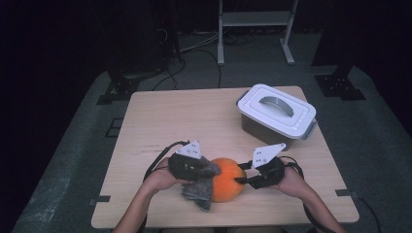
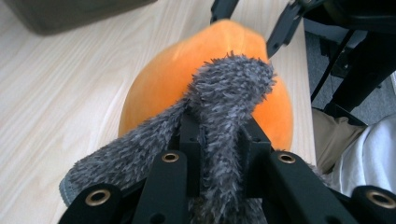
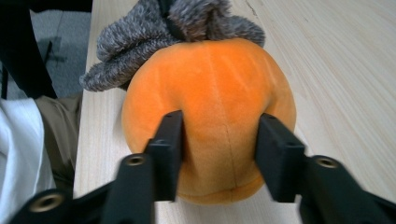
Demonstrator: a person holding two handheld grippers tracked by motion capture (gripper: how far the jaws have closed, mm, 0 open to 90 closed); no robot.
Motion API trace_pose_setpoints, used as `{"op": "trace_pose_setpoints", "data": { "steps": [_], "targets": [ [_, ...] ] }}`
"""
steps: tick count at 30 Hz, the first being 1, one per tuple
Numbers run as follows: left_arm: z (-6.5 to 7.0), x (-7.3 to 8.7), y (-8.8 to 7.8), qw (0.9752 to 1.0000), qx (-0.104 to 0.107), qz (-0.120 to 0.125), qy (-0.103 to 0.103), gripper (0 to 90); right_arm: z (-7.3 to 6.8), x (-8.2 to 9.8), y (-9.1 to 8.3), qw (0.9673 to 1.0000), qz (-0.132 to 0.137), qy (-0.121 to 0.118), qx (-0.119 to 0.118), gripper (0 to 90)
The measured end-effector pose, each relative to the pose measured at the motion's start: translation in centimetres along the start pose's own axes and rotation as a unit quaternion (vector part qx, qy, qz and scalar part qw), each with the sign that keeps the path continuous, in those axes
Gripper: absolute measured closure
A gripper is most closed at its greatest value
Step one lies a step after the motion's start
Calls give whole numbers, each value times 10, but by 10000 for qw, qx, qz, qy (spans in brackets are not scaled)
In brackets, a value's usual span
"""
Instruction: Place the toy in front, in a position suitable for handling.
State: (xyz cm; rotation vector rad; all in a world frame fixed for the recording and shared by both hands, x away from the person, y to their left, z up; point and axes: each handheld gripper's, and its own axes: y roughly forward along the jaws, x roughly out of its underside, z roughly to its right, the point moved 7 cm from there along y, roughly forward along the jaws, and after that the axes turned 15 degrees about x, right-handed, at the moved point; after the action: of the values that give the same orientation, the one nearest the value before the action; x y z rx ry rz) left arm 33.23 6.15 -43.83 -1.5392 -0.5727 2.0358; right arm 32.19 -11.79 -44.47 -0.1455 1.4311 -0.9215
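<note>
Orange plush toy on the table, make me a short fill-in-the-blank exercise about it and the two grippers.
1. The left gripper is shut on a fuzzy ____ cloth.
2. The right gripper has its jaws on either side of the ____ plush toy.
3. The white-lidded box on the table has its lid ____.

Missing words: grey; orange; on

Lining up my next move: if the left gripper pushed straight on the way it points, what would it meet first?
The orange plush ball. The left gripper is shut on the grey fuzzy cloth, which already lies against that ball, so it would likely meet it almost at once.
</note>
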Motion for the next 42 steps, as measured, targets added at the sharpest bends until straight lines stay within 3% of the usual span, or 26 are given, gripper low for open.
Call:
{"op": "trace_pose_setpoints", "data": {
  "steps": [3, 6, 9, 10, 11, 13, 14, 18, 22, 28, 32, 33, 36, 40, 41, 42],
  "targets": [
    [-2, 5, -1, 10000, -46, -50, -31, 755, 4, 0, -1, 9999, 47, 97, 9, 427],
    [-2, 8, -3, 10000, -11, 20, -57, 755, 12, 5, 2, 9985, 32, 529, -96, 323],
    [-1, 8, -1, 10000, 24, 63, -48, 754, 11, 11, 8, 9977, 6, 654, -194, 307],
    [-1, 8, -1, 10000, 16, 63, -50, 754, 10, 12, 11, 9972, -7, 698, -259, 342],
    [-1, 8, -2, 10000, 0, 45, -43, 754, 8, 11, 10, 9976, 72, 636, -279, 456],
    [-1, 6, -7, 10000, -24, 66, -12, 755, 7, 10, 8, 9981, 107, 555, -225, 506],
    [0, 4, -10, 9999, -48, 107, 0, 755, 6, 6, 4, 9987, 155, 432, -220, 575],
    [6, -8, -31, 9991, -137, 380, 133, 755, 6, 6, 0, 9996, 113, 206, -165, 600],
    [11, -16, -38, 9988, -188, 383, 240, 754, 8, 5, -2, 9996, 126, 210, -122, 600],
    [19, -34, -24, 9983, -33, 349, 462, 754, -2, -4, -1, 9999, 38, -156, -50, 610],
    [21, -44, -14, 9979, 100, 359, 538, 754, -5, -7, 2, 9997, 65, -217, -83, 610],
    [22, -46, -9, 9981, 111, 236, 566, 754, -6, -9, 2, 9997, 58, -225, -80, 613],
    [21, -46, 2, 9983, 151, 56, 566, 754, -9, -13, 2, 9993, 105, -357, -47, 613],
    [16, -38, 6, 9990, 132, -20, 431, 755, -8, -9, 3, 9996, 81, -260, -47, 609],
    [15, -34, 7, 9992, 133, -36, 365, 755, -7, -8, 4, 9998, 100, -177, -33, 531],
    [15, -34, 7, 9992, 133, -36, 365, 755, -7, -8, 4, 9998, 100, -177, -33, 531]
  ]
}}
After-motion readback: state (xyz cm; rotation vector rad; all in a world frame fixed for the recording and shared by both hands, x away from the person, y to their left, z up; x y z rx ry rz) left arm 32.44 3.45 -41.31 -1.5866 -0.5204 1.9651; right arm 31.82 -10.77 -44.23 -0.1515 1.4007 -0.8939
